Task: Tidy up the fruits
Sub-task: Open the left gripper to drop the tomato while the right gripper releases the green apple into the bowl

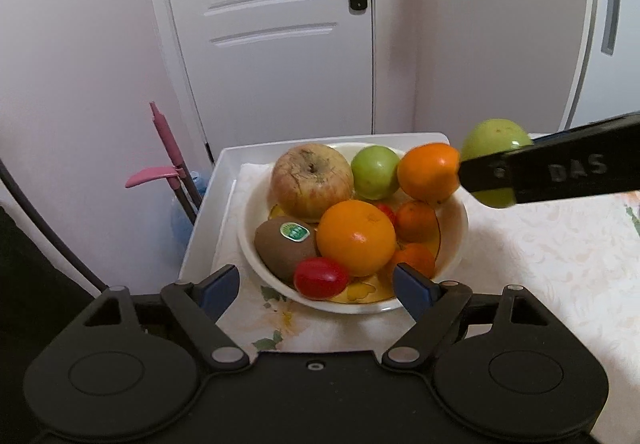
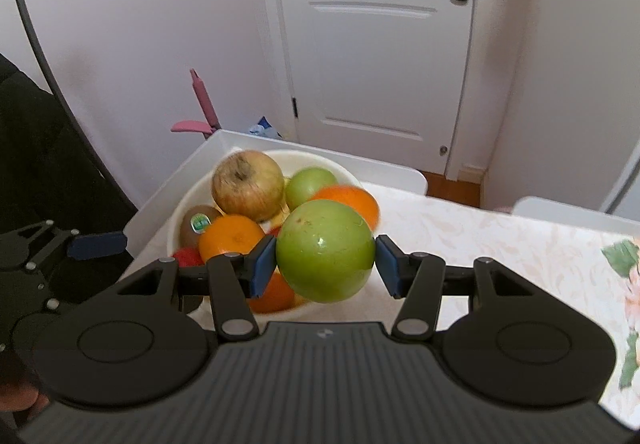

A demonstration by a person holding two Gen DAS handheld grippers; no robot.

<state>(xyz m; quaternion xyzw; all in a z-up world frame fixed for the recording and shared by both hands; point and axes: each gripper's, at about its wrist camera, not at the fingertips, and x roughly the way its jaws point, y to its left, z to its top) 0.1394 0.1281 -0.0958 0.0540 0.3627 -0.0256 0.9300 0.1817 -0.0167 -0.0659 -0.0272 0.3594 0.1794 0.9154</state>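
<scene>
Between my right gripper's [image 2: 325, 259] blue pads sits a green apple [image 2: 325, 256], pinched on both sides, mid-frame. My left gripper [image 1: 316, 282] stands spread and empty at lower centre, before the white bowl [image 1: 456, 240] of fruit on the flowered tablecloth [image 1: 540, 252].

A floral-clothed table [image 1: 540, 264] carries a white tray [image 1: 208, 212] at ten o'clock; the fruit bowl [image 1: 456, 240] sits inside.

soft, even indoor light, mild shadows. fisheye bends the white panelled door [image 1: 276, 24]; the right view's round white fruit bowl [image 2: 182, 212] is motion-blurred
</scene>
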